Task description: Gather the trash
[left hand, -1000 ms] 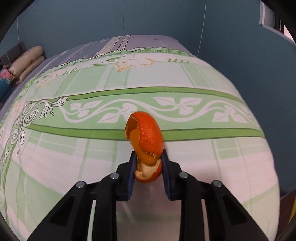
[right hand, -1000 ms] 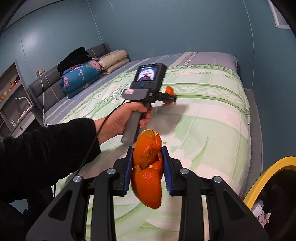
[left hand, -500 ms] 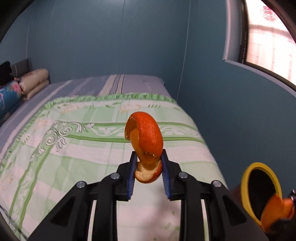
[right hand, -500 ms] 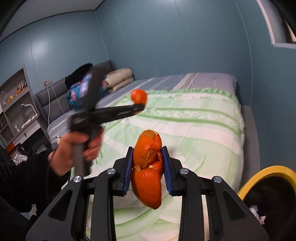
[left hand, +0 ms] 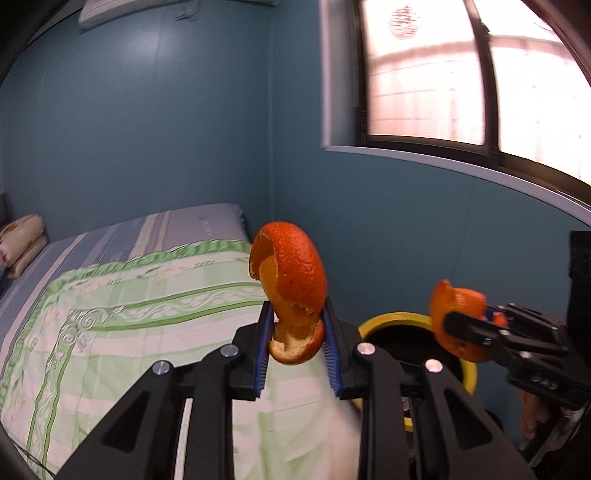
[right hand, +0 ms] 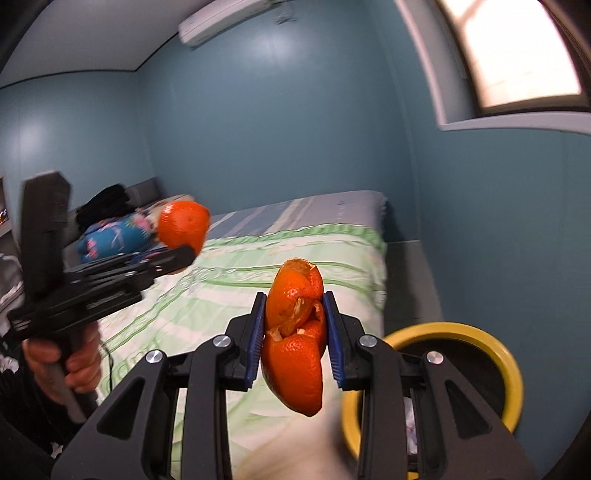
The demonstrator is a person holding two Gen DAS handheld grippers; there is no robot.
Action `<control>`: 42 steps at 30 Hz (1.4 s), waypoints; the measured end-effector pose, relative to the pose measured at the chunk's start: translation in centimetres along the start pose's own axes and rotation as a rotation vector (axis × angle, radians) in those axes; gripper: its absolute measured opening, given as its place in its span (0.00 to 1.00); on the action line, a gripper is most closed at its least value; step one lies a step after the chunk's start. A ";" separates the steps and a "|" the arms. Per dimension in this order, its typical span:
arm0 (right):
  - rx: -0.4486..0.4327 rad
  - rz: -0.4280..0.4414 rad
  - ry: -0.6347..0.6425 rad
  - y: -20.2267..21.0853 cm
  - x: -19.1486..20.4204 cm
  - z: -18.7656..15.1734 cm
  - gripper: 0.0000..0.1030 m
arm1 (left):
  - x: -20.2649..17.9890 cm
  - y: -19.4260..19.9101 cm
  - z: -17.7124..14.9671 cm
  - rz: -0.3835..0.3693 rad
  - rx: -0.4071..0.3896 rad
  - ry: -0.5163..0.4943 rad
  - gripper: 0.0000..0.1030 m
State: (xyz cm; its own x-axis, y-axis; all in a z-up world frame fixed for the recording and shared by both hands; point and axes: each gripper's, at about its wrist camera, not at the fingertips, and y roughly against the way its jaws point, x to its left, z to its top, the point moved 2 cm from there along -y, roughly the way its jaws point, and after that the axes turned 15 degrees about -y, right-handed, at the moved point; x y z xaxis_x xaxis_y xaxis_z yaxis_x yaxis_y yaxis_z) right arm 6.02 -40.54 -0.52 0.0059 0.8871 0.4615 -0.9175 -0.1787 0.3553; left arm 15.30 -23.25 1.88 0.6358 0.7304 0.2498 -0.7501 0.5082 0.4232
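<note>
Each gripper, left (left hand: pixel 295 343) and right (right hand: pixel 294 334), clamps an upright orange peel (left hand: pixel 291 280), long axis vertical.

- A bedroom in a home, with teal-blue painted walls (right hand: pixel 295 122).
- A bed (left hand: pixel 122 332) fills most of the floor, covered by a green and white patterned quilt (right hand: pixel 236 291).
- Pillows and folded bedding (right hand: pixel 114 236) lie stacked at its head.
- A window (left hand: pixel 461 74) with a deep sill sits high on one wall.
- An air-conditioning unit (right hand: pixel 229 22) hangs near the ceiling.
- A yellow-rimmed bin (right hand: pixel 476 332) stands beside the bed.
</note>
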 end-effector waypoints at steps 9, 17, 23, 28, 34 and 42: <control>-0.012 -0.152 -0.128 1.1 -7.3 0.2 0.28 | -6.9 -2.6 2.7 -0.072 -0.022 -0.090 0.24; 0.026 -0.259 -0.204 -1.5 -12.9 0.0 0.28 | -10.3 -7.0 2.8 -0.143 0.021 -0.084 0.24; 0.033 -0.319 -0.238 -2.8 -15.6 0.3 0.29 | -11.2 -9.8 1.7 -0.179 0.072 -0.052 0.25; 0.062 -0.360 -0.276 -4.1 -17.5 -0.2 0.29 | -12.0 -12.8 0.4 -0.197 0.126 -0.029 0.26; 0.082 -0.444 -0.313 -5.4 -20.0 -0.6 0.47 | -10.9 -16.7 -2.3 -0.235 0.208 0.070 0.60; 0.035 -0.458 -0.345 -3.7 -18.9 0.3 0.82 | -4.8 -14.3 -3.6 -0.162 0.136 0.194 0.89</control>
State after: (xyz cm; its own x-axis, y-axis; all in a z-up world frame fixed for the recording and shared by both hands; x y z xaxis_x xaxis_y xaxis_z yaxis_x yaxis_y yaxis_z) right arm 9.40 -56.81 -10.29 0.5350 0.6879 0.4904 -0.7766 0.1719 0.6060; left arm 22.26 -32.39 -8.50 0.6891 0.7247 0.0035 -0.6016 0.5694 0.5603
